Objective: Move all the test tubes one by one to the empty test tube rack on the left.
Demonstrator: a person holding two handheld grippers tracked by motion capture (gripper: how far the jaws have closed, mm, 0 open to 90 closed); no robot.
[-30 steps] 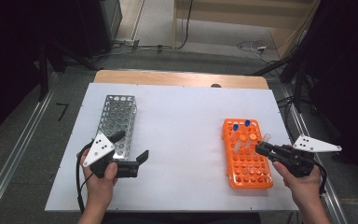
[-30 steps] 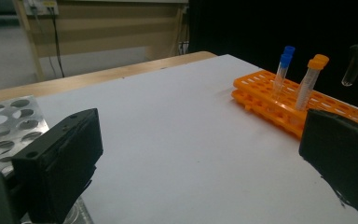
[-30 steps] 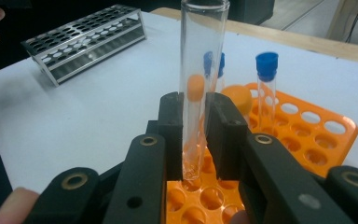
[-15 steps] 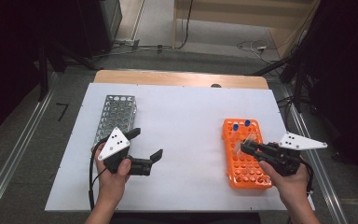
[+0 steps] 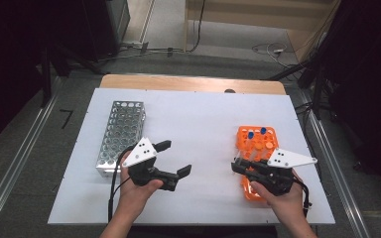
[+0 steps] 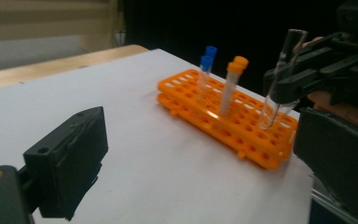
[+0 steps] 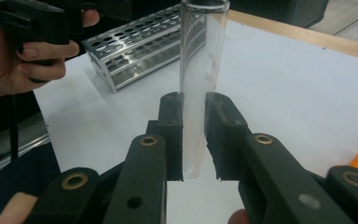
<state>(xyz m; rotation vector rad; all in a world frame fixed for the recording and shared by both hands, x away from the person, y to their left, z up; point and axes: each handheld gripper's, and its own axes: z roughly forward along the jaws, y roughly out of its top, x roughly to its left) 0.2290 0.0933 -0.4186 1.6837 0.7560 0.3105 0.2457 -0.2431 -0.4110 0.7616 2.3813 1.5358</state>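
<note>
I hold my right gripper [image 5: 238, 165] over the near left part of the orange rack [image 5: 256, 148], and its jaws are clamped on a clear glass tube [image 7: 199, 70]. In the right gripper view the tube stands upright between the two black pads [image 7: 172, 135], its rounded bottom showing just below them and its open top rising well above. In the left gripper view the same tube [image 6: 279, 79] leans a little, with its lower end just above the rack's [image 6: 228, 123] holes at the near right end; I cannot tell whether it touches the rack.

My left gripper [image 5: 173, 158] sits over the white table [image 5: 198, 119], right of the metal rack [image 5: 121, 131] and well apart from the orange one. Its jaws stand wide apart with nothing between them. In the left gripper view one black jaw shows at the lower left and the other at the right edge, with bare white table between.

The orange rack lies on the right side of the table. Two tubes with blue caps [image 5: 257, 133] stand at its far end, and tubes with orange caps [image 5: 263, 145] stand just nearer. In the left gripper view the orange-capped ones [image 6: 233, 84] stand between the blue-capped ones [image 6: 206, 65] and the glass tube.

The metal rack lies on the left side of the table, its long side running from near to far. My left hand [image 5: 134, 191] is just beside its near end.
</note>
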